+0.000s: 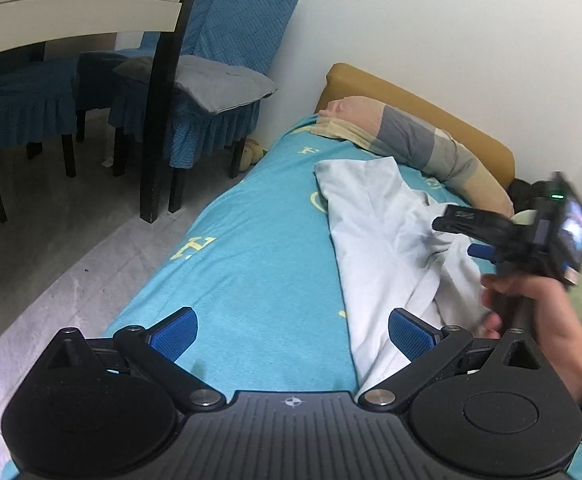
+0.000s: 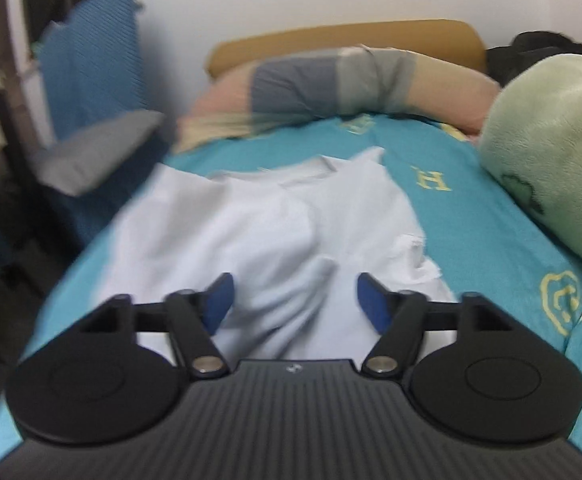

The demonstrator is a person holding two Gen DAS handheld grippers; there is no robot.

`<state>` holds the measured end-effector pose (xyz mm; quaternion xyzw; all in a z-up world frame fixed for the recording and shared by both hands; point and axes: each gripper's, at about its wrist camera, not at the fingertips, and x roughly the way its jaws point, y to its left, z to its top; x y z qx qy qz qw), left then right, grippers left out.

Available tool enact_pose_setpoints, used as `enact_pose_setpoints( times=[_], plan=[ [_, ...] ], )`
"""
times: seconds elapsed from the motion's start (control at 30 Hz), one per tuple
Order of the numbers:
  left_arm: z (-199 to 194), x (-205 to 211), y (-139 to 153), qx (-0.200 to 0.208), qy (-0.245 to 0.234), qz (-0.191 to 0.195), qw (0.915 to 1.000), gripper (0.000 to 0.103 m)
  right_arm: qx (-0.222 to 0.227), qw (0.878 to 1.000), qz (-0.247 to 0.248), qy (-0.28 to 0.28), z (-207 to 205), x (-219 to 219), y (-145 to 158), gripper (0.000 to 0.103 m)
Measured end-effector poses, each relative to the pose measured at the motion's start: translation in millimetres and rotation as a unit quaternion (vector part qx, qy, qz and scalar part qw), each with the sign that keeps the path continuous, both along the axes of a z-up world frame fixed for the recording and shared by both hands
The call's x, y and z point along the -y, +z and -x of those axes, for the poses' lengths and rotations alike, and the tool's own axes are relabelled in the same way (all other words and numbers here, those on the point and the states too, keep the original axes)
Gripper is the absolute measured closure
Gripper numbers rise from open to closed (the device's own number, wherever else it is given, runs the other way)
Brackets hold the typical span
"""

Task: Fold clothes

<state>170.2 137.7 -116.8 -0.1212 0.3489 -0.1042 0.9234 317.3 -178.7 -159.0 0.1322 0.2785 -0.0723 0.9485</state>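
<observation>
Left wrist: right claw [image 1: 457, 232] over shirt [image 1: 375, 216]

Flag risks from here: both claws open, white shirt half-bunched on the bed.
1. The white shirt lies rumpled with ridges, so a fold now would trap creases.
2. The shirt's near edge is close to the bed's floor side; a tug could slide it off.
3. The right claw might pinch the sheet too.
</observation>
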Motion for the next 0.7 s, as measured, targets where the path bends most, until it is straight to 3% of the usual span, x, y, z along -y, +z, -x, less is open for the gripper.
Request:
enact_pose_setpoints(
  times=[0.13,0.3,0.4,0.5,0.7],
  plan=[
    [6.0,4.0,11.1,0.008,-0.009,0.011,0.9999,0.000,-0.001,0.999,-0.026,0.023,44.5,-22.3,29.4,0.032],
    [23.0,9.9,27.7,0.026,-0.035,-0.007,0.9990,0.003,0.005,0.997,-0.058,0.052,150.1,-22.5,62.7,0.032],
    [34.2,5.3,36.5,0.013,-0.043,-0.007,0.9990,0.004,0.004,0.997,-0.063,0.047,212.7,-15.8,73.5,0.032],
    [49.7,-1.0,41.6,-0.012,-0.043,0.005,0.9990,0.005,-0.007,0.997,-0.075,0.033,260.6,3.7,72.0,0.032],
    [78.2,-5.7,39.3,-0.061,-0.031,0.013,0.9976,0.010,-0.037,0.988,-0.153,-0.006,307.3,41.4,50.6,0.030]
  ],
)
